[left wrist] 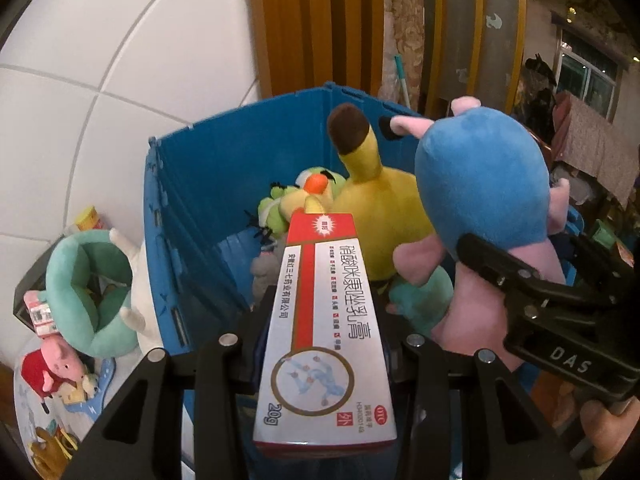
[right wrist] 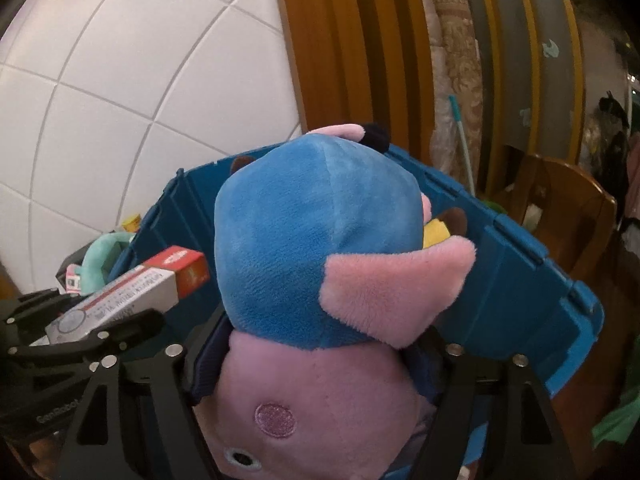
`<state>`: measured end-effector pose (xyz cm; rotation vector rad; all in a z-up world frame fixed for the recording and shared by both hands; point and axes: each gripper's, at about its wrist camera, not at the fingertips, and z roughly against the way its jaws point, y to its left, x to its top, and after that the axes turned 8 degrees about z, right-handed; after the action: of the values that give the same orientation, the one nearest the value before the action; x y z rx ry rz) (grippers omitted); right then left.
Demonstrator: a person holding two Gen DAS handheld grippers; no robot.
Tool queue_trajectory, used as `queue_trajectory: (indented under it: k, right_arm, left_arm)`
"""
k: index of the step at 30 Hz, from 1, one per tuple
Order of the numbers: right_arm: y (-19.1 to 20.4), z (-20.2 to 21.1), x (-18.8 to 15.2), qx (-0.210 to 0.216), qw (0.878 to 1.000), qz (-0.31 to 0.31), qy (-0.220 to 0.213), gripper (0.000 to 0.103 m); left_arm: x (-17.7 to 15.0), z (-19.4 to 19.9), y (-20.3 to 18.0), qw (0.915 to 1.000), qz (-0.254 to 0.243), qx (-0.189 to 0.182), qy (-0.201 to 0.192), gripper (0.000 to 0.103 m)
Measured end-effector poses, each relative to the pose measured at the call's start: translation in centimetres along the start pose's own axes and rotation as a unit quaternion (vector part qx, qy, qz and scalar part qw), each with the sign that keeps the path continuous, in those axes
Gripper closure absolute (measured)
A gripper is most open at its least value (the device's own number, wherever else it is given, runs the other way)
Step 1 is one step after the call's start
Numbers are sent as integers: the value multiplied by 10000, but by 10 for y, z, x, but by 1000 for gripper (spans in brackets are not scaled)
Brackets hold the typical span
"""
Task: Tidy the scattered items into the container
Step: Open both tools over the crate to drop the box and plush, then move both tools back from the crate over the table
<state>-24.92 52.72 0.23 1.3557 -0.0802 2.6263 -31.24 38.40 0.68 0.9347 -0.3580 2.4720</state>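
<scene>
Right now my left gripper has its fingers clamped on a long white-and-red cardboard ointment box above the blue plastic crate. My right gripper grips a pink-and-blue plush pig over the same crate, beside a yellow plush toy inside.

Pig plush hides crate interior; snout cropped below.

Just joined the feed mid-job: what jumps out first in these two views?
The pink pig plush in a blue dress fills the right wrist view, clamped in the right hand-held gripper over the blue crate. In the left wrist view, the left hand-held gripper holds a red-and-white ointment box above the same crate, where a yellow plush already lies.
</scene>
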Motion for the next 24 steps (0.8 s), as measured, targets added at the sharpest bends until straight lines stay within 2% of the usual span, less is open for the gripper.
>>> queue_trajectory:
  k: [1, 3, 4, 6, 10, 12, 18, 24]
  right_arm:
    - [0, 2, -1, -11, 10000, -10, -27, 24]
    - [0, 8, -3, -14, 10000, -46, -79, 22]
    - [1, 11, -4, -15, 9999, -65, -105, 21]
    - [-2, 15, -5, -56, 9998, -117, -159, 15]
    - [-5, 20, -5, -91, 9997, -149, -190, 13]
    - [-6, 23, -5, -113, 9996, -153, -205, 5]
    - [-2, 31, -7, -109, 9995, -148, -259, 0]
    - [16, 36, -12, -1, 9996, -121, -249, 0]
  left_arm:
    - [0, 0, 0, 10000, -7, 8, -30, 47]
    - [-2, 4, -1, 9999, -47, 52, -153, 26]
    - [-3, 6, -1, 9997, -81, 82, -202, 23]
    - [-5, 10, -1, 9996, -115, 82, -249, 23]
    - [-8, 14, 3, 9996, -85, 60, -267, 23]
    - [-11, 17, 5, 9996, -55, 78, -265, 23]
    - [-20, 30, 16, 9994, 80, 94, -318, 23]
    - [-35, 46, 40, 9985, 275, 238, -406, 23]
